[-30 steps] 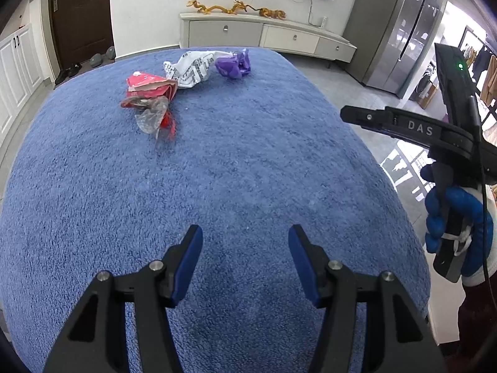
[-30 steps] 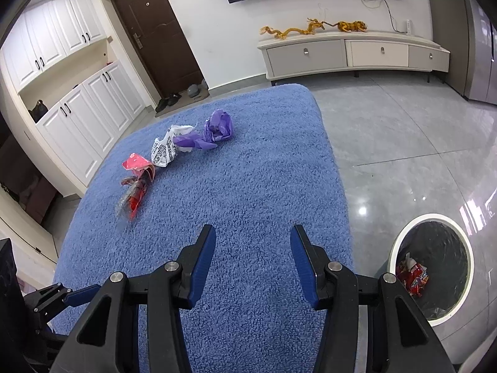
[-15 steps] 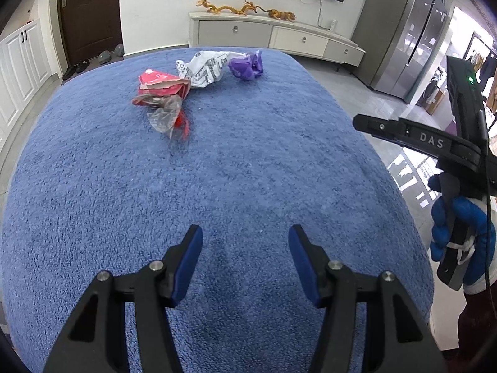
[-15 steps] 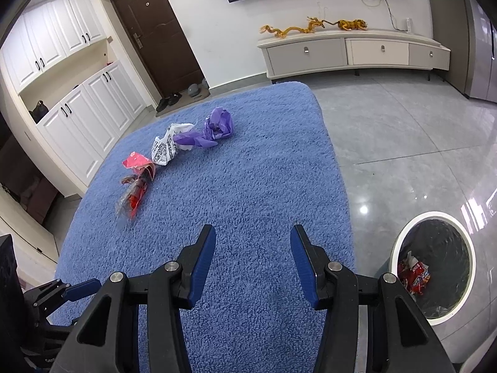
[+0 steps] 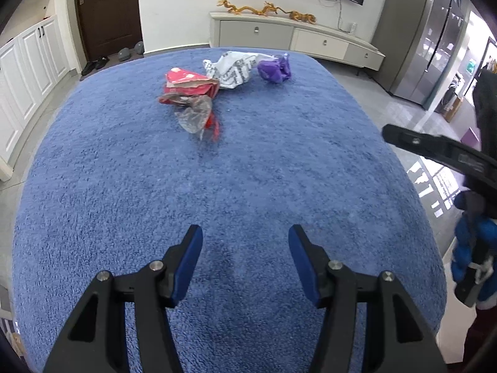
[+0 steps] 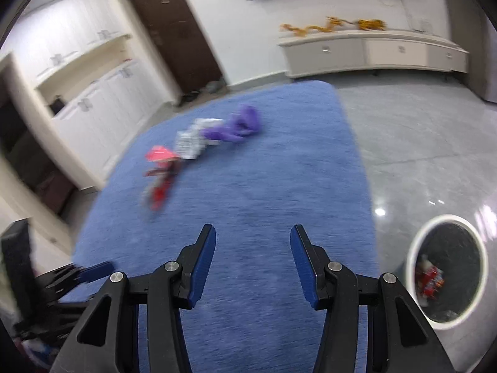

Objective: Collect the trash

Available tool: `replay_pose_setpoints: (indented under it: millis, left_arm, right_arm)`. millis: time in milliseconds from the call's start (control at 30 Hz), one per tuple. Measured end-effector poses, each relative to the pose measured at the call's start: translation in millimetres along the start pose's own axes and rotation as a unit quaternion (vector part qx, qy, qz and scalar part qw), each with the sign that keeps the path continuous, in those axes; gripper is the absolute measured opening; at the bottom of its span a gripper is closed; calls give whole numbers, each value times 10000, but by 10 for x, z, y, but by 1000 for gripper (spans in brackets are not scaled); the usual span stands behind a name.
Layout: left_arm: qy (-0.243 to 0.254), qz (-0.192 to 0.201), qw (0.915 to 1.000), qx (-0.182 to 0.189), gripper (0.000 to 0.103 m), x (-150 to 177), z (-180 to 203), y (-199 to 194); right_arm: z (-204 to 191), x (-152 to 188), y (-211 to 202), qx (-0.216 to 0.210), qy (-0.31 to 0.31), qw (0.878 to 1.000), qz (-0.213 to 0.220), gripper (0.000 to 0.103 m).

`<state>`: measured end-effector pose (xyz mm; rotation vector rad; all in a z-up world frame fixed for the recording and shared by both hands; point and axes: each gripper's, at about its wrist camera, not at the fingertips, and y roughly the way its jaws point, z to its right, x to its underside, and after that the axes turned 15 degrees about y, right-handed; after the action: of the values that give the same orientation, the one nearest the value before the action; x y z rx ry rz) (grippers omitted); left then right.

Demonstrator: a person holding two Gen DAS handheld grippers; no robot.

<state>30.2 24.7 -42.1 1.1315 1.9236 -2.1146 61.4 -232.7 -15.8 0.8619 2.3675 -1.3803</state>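
**Both grippers empty, trash far up the blue cover**

The left gripper (image 5: 245, 261) stands with its jaws wide apart and nothing between the blue pads, only bare blue cover (image 5: 279, 186) beneath. The right gripper (image 6: 252, 259) is likewise parted and holds nothing; its view is smeared with blur, so fine detail there cannot be read.

Risks, as a judgement: the clear crinkled wrapper (image 5: 195, 116) is thin and lies flat in the pile, so pads closing above it may pinch only nap or slide off the film. It touches the red packet (image 5: 189, 88), so a grab at one may drag or scatter the other. The white printed bag (image 5: 231, 70) overlaps the red packet's edge, and the purple wad (image 5: 275, 70) sits just beside the bag; a loose hold on any of them could shed a piece on the way to the bin (image 6: 413, 248), which stands on the grey floor off the cover's edge, at lower right in the right wrist view, with some red trash already inside.

In the left wrist view the trash sits in the upper centre of the frame, well apart from the jaws at the bottom. In the right wrist view it runs across the upper left centre, also well apart from the jaws.
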Motion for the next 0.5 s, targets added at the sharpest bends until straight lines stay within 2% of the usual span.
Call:
replay_pose_setpoints:
  millis: [100, 233, 333, 500]
  left_arm:
    - [-57, 1, 9999, -126, 56, -10, -32, -2]
    - [-97, -14, 9997, -204, 56, -21, -56, 9]
    - [-133, -24, 9996, -245, 57, -19, -63, 7]
    - [-162, -9, 9994, -314, 59, -14, -80, -26]
  right_arm:
    - [-276, 38, -184, -843, -308, 9959, -93, 53]
    - [-666, 116, -434, -1816, -770, 9802, -193, 62]
    - [-885, 197, -521, -2181, -1074, 9695, -329, 64]
    - [-1165, 310, -566, -2401, -1500, 9580, -454, 66]
